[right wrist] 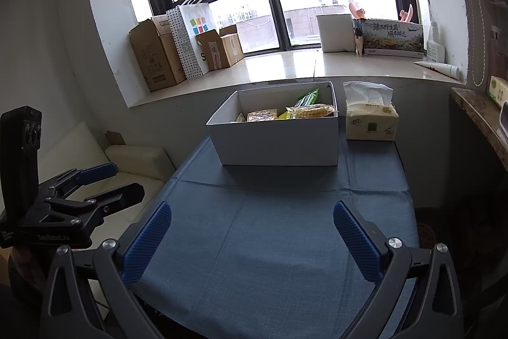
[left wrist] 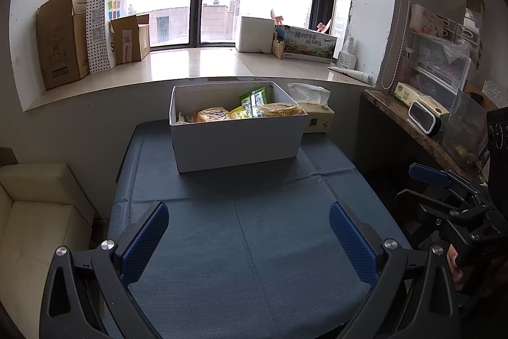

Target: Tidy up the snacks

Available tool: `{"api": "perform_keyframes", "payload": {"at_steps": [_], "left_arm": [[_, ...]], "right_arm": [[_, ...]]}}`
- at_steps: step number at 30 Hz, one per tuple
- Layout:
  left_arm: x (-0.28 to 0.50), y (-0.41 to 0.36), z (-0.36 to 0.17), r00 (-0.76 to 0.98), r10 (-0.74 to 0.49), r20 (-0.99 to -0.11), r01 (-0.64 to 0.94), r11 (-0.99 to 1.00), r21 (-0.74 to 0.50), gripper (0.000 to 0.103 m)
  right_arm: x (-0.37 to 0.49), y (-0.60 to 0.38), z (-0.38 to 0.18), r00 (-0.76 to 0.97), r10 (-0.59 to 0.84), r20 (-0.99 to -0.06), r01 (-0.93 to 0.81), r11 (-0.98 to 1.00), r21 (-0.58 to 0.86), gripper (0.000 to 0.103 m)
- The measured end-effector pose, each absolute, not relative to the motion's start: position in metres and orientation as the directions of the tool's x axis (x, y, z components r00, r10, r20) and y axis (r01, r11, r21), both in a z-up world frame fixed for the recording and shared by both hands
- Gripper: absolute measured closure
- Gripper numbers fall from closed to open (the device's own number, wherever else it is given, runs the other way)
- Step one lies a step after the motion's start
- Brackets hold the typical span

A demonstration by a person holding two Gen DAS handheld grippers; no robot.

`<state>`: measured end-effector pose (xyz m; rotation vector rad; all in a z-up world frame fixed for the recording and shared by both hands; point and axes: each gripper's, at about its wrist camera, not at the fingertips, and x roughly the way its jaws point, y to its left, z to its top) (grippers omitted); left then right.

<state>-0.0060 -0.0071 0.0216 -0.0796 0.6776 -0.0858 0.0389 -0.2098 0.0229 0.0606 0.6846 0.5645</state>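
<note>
We see the white rectangular cardboard box (left wrist: 235, 142) standing upright and open-topped at the far end of the table covered in blue-grey cloth (left wrist: 247, 231), its long axis running left to right across the table, parallel to the window sill behind it. Inside lie the packaged snacks (left wrist: 250, 110): a flat clear pack of yellow crackers (right wrist: 312, 111) resting against the right wall, an orange-brown wrapped biscuit pack (left wrist: 213, 115) near the middle, and a green foil packet (right wrist: 307, 98) leaning up toward the back. Just beside the box's right end sits a cream-coloured soft pack of tissues (right wrist: 371, 121); we cannot tell whether they touch.

Our left gripper (left wrist: 248, 240) hangs over the near cloth with its blue ribbed fingers (left wrist: 144, 240) spread wide, holding nothing and touching nothing. Our right gripper (right wrist: 250, 240) is likewise spread wide and empty above the near cloth, well apart from the box.

Brown cardboard cartons (left wrist: 60, 40) and a dotted paper bag (left wrist: 98, 27) stand on the sill.
</note>
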Motion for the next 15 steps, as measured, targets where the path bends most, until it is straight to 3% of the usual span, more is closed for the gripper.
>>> {"api": "perform_keyframes", "payload": {"at_steps": [15], "left_arm": [[-0.0081, -0.0098, 0.0217, 0.776, -0.115, -0.620, 0.065, 0.993, -0.102, 0.000]], "right_arm": [[0.0395, -0.2103, 0.0215, 0.630, 0.513, -0.583, -0.473, 0.849, 0.236, 0.000]]}}
